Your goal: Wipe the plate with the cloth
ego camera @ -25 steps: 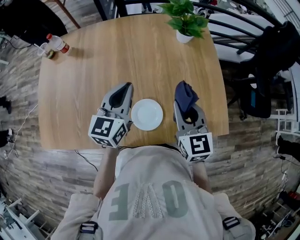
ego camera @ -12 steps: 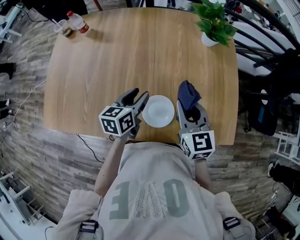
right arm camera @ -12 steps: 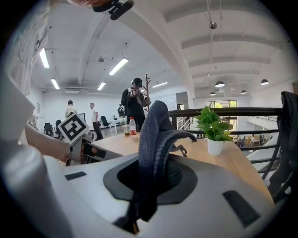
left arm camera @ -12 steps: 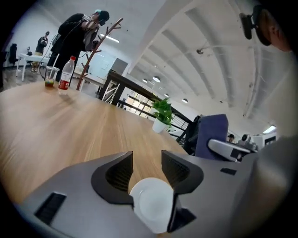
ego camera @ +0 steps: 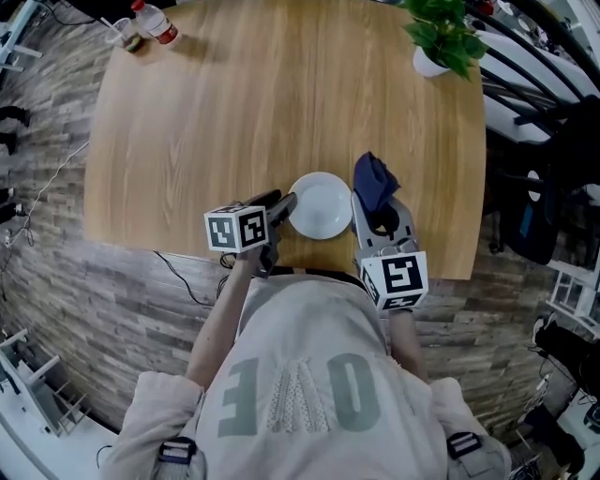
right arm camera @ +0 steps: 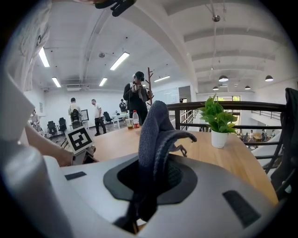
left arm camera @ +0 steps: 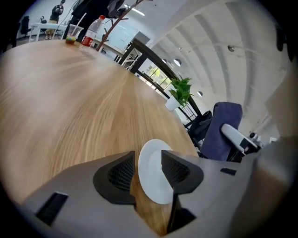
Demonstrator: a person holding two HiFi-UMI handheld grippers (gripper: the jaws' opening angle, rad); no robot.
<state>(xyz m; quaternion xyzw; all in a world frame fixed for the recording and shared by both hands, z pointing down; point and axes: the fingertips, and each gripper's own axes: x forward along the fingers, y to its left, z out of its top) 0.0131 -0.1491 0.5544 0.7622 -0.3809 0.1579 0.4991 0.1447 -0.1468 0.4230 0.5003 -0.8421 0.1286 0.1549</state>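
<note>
Bench [ego camera: 234,112]: light wood grain, rounded corners.
Potted plant [ego camera: 441,42]: green leaves, white pot, at the bench's far right corner.
Bottle [ego camera: 155,21]: clear, red label, at the bench's far left corner. A plastic cup [ego camera: 127,39] with a straw stands just beside it.
Floor [ego camera: 47,281]: grey-brown planks around the bench.
Railing [right arm camera: 242,106]: black, beyond the bench's right side.
Standing person [right arm camera: 136,100]: dark clothes, beyond the bench's far edge.

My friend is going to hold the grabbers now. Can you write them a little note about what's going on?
Left gripper: jaws open, they have just been opening, with the white plate's near rim between them; no squeeze visible.
Right gripper: jaws shut on the dark blue cloth, beside the plate, not on it.
The plate lies flat on the wooden table, near the front edge.
Done: cloth is in the gripper.
Left: probably steady the plate, then wipe it.
</note>
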